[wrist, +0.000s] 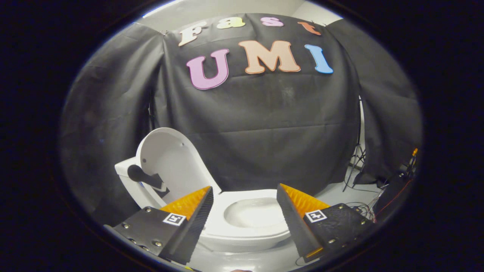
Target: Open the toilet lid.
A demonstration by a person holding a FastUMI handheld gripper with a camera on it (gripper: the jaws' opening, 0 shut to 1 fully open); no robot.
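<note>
I see the toilet lid [170, 158] standing upright against the tank, the seat [249, 226] down over the bowl. My gripper [245, 200] hangs spread wide above the seat, holding nothing.

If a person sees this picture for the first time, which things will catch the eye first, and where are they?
First comes the white toilet, just ahead of the tool, with its bowl showing between the two spread fingers. Its lid is already raised and stands upright beyond the left finger, in front of the black cloth wall. To the right, beyond the right finger, a stand and loose cables rest on the floor.
</note>
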